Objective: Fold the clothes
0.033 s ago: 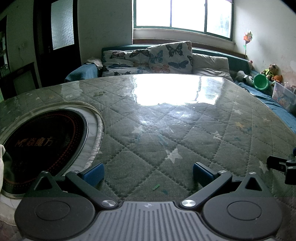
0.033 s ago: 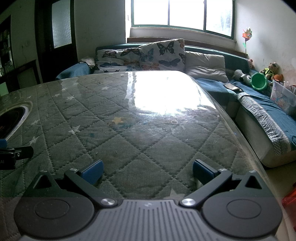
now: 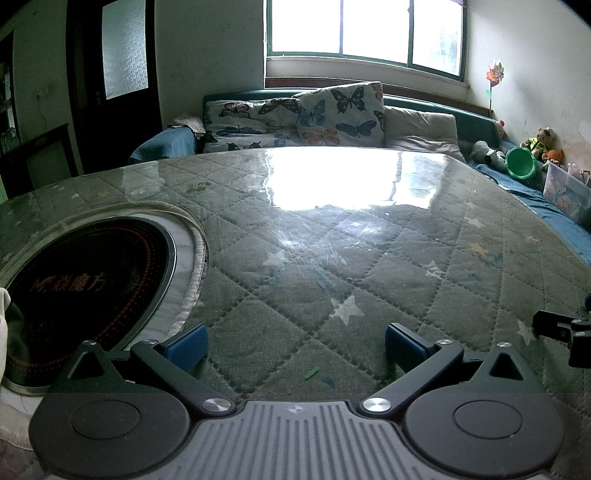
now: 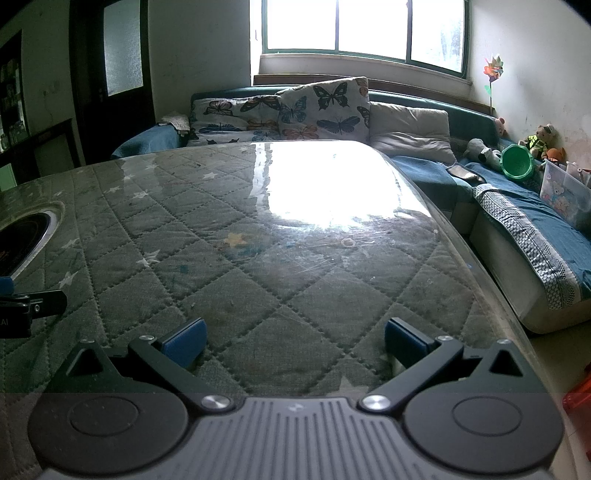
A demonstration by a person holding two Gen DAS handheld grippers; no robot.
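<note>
Dim living room, big window [image 3: 364, 31] at the back, and in front of it a desk [image 3: 369, 258] with a quilted green star-print cover under a shiny clear sheet that throws the daylight straight back.

The left hand-held gripper [image 3: 293, 345] is low over the desk's near edge with its blue pads spread wide and only quilt between them. The right hand-held gripper [image 4: 295, 343] is the same: jaws wide apart, holding nothing, parked nearer the desk's right edge. The two sit side by side, a little apart.

Going outward, a round black hob [image 3: 85, 291] is sunk into the desk's left part. Past the far edge there are butterfly cushions [image 3: 332, 110], and a blue-covered sofa [image 4: 517, 221] runs along the right.

As for what just changed: nothing I can spot. The other pair of shots matches these, so there's no hint about the folding either way.

The clothes are the odd bit. All I can find is a sliver of pale cloth [image 3: 3, 314] at the far left of the left view, by the hob's near-left rim. I can't say whether it's a garment, or whether it's folded. Too little shows to tell which way it points or how its long axis runs. The rest of the desk that's in view has no clothing on it.
</note>
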